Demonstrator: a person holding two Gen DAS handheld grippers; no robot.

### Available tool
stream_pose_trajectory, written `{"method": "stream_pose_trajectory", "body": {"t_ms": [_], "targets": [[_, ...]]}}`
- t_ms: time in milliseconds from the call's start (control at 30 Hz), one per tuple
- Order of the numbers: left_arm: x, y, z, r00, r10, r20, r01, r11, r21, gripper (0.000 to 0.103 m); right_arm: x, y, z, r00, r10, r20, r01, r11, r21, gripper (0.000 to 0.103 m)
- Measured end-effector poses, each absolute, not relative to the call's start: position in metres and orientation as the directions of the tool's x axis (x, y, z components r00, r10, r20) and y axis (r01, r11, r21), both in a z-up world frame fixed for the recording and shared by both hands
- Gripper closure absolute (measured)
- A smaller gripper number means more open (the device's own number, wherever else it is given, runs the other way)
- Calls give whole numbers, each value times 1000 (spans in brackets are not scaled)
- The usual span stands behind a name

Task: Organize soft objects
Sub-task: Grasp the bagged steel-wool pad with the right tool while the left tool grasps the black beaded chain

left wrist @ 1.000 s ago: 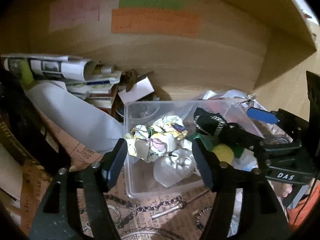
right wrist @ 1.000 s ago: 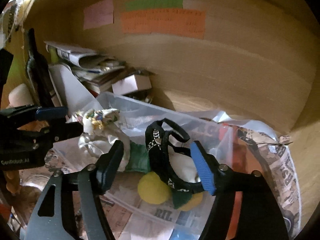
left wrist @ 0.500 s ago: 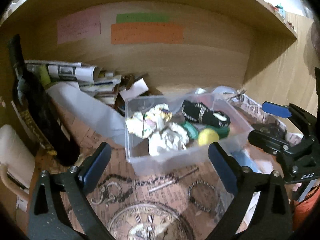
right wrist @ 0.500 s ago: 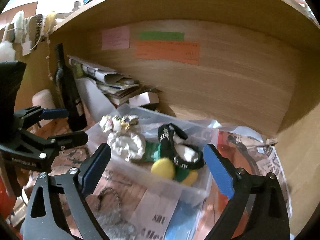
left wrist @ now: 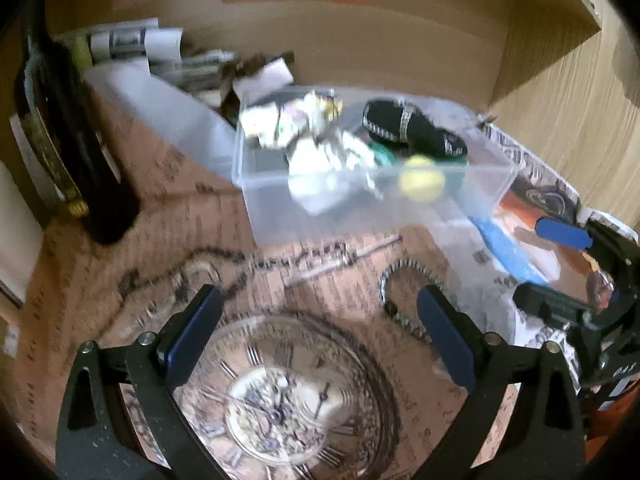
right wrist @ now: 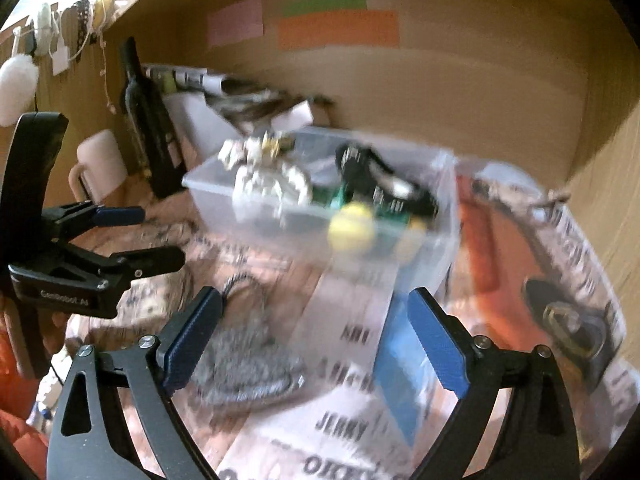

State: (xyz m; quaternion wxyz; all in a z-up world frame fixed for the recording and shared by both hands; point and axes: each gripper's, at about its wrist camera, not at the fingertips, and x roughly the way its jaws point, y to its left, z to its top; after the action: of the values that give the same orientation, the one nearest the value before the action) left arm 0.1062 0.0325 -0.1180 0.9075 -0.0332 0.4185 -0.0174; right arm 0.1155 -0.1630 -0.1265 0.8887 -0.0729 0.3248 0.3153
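1. The soft objects were found gathered inside the clear plastic bin (left wrist: 360, 200), which stood on the printed table covering against the wooden back wall (left wrist: 360, 40).
2. Within the bin, the crumpled white paper or cloth wad (left wrist: 320, 152) lay toward the left wall, the black banded fabric piece (left wrist: 412, 132) lay toward the rear right, and the yellow ball (left wrist: 422, 178) rested against the front wall. A green item (right wrist: 332, 198) was partly hidden between them.
3. The left gripper (left wrist: 316, 340) was held in front of the bin with its fingers spread wide and nothing between them.
4. The right gripper (right wrist: 316, 340) was likewise held in front of the bin, its fingers released and empty.
5. The contents were judged to be light and compliant. The wad was expected to crush under pressure; a hold across its bulk was considered adequate.
6. The yellow ball appeared to be foam; a pinch across its middle was judged safest, since it might roll or spring out of an off-centre grip.
7. The black fabric piece was judged limp; a hold on one raised fold or band was advised.
8. The bin itself was judged thin, smooth and easily slid; its rim was considered the best place for a hold.
9. Fine detail was blurred in both views.
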Motion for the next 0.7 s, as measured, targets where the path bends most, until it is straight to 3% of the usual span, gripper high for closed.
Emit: {"method": "stream_pose_trajectory", "body": {"t_ms": [300, 367, 433, 533, 700], "targets": [[108, 29, -144, 598, -89, -797, 1, 994, -110, 4, 108, -154, -154, 470, 540, -698, -646, 750, 145, 10], [110, 28, -146, 595, -97, -798, 7, 993, -116, 4, 107, -152, -158, 453, 538, -711, -657, 741, 141, 17], [112, 26, -147, 599, -102, -795, 9, 993, -121, 6, 107, -151, -161, 422, 553, -718, -672, 723, 162, 31], [116, 21, -147, 591, -121, -798, 27, 991, -130, 19, 105, -152, -160, 421, 569, -706, -678, 715, 171, 46], [127, 10, -152, 575, -142, -806, 54, 989, -136, 30, 101, -157, -158, 443, 576, -687, -673, 719, 170, 70]]}}
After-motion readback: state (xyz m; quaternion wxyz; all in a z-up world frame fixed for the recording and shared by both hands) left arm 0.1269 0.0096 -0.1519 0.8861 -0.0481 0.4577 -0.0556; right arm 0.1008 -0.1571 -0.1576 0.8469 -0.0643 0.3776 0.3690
